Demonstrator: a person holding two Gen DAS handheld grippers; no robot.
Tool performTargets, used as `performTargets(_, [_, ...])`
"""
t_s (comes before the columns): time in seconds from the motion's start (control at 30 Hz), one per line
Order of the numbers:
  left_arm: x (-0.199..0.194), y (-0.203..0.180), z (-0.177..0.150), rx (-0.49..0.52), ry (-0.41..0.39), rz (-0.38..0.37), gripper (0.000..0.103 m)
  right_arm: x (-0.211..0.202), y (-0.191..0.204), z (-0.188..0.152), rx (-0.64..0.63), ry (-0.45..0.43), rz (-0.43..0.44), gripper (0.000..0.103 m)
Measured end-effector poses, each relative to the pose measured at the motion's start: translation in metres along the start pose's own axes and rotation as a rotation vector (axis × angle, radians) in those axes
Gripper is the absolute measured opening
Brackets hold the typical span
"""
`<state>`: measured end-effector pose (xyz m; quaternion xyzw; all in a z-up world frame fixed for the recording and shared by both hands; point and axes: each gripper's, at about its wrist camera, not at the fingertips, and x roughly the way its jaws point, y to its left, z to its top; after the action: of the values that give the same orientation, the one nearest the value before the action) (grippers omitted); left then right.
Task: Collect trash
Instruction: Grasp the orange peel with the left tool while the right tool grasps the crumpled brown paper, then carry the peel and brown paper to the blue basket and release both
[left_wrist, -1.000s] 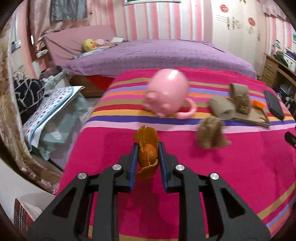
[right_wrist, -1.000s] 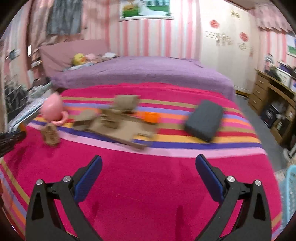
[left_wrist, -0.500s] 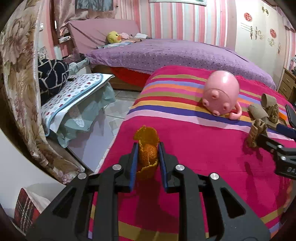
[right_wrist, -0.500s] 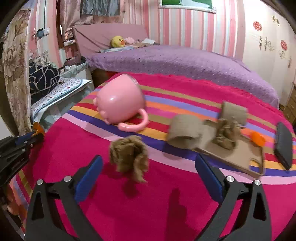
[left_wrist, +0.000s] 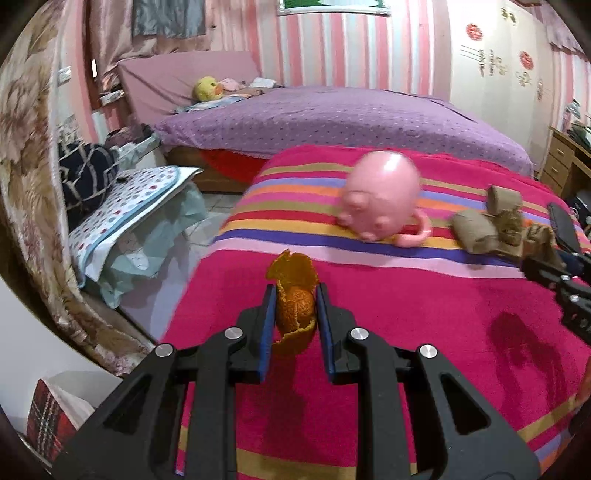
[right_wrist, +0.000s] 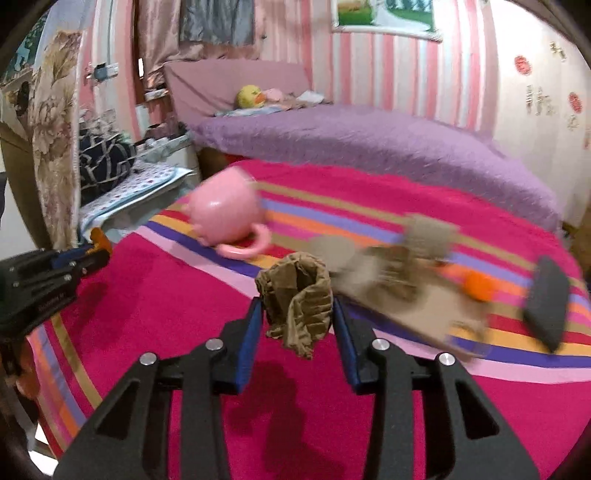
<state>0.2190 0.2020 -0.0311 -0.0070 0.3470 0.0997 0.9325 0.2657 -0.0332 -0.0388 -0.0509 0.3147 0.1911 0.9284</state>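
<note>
Right tongs (right_wrist: 297, 314) just closed on the crumpled brown paper wad (right_wrist: 297, 301) — upright, lifted over the striped pink bedspread (right_wrist: 166, 295). Left tongs (left_wrist: 295, 306) pinch curled orange peel (left_wrist: 294, 295) — standing upright.

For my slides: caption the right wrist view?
Right hand-held gripper closing on crumpled brown paper above the striped blanket, pink mug behind.

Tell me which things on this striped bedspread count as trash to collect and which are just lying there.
Trash: orange peel in left gripper; crumpled brown paper in right gripper, jaws just closed on it; cardboard scraps.
Just lying there: pink pig mug; dark case.
</note>
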Motion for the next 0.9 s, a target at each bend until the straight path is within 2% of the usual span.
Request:
performTargets(0.13, [-0.013, -0.051, 0.001, 0.067, -0.020, -0.062, 0.020, -0.044, -0.060, -0.018, 0.061, -0.013, -0.058, 0.038])
performTargets(0.4, [-0.035, -0.152, -0.010, 0.116, -0.012, -0.215, 0.021, -0.119, -0.149, -0.056, 0.098, -0.047, -0.227, 0.039])
performTargets(0.6, [-0.050, -0.209, -0.019, 0.140, -0.027, -0.257, 0.021, -0.146, -0.189, -0.073, 0.119, -0.083, -0.266, 0.039])
performTargets(0.9, [-0.059, -0.253, -0.021, 0.137, -0.050, -0.255, 0.021, -0.154, -0.232, -0.086, 0.155, -0.087, -0.281, 0.039])
